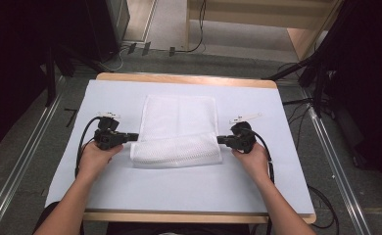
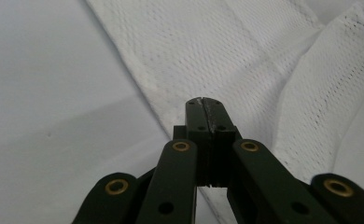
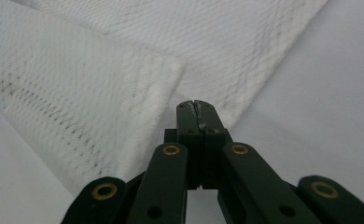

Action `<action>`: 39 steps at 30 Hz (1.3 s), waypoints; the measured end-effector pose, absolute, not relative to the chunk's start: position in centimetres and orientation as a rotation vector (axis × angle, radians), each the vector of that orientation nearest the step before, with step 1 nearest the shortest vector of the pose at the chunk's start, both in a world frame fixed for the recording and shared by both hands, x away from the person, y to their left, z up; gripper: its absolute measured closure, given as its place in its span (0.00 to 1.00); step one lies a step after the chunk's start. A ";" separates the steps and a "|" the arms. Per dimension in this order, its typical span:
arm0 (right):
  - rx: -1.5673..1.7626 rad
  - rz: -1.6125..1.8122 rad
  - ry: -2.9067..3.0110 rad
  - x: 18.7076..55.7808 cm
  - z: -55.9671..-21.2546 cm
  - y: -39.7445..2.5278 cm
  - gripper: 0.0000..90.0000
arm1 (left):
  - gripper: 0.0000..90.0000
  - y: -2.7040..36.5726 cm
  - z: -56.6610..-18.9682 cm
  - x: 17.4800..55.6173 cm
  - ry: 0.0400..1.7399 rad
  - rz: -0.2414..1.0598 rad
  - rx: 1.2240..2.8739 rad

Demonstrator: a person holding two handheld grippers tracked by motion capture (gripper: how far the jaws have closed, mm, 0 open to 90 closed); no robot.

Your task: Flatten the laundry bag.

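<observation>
A white mesh cloth (image 1: 179, 117) lies flat in the middle of the table, with its near part folded over as a thicker band (image 1: 177, 152). My left gripper (image 1: 136, 137) rests at the cloth's left edge and my right gripper (image 1: 219, 139) at its right edge, both at the level of the fold. In the left gripper view the jaws (image 2: 203, 100) are pressed together over the cloth's hem (image 2: 217, 56). The right gripper's jaws (image 3: 195, 103) are also shut, beside the folded band's corner (image 3: 68, 84). I see no cloth pinched in either.
A pale sheet (image 1: 106, 186) covers the wooden table, with bare room on both sides of the cloth and in front of it. Cables trail from both grippers. Dark stands and floor rails flank the table.
</observation>
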State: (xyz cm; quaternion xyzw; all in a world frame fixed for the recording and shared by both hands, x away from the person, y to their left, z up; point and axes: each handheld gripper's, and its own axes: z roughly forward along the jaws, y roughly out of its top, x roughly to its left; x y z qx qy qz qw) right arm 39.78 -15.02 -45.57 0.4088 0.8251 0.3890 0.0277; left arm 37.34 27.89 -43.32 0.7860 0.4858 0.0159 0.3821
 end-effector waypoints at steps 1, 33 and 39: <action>1.258 1.216 2.554 39.7 -45.5 -14.8 1.00 | 1.00 27.8 -43.3 37.2 1.237 0.039 2.003; 1.076 1.322 2.607 32.2 -43.2 -15.2 1.00 | 0.90 26.7 -42.0 31.3 1.093 0.010 2.053; 1.083 1.313 2.593 32.4 -43.2 -15.2 0.99 | 0.80 26.9 -42.1 31.5 1.108 0.047 2.053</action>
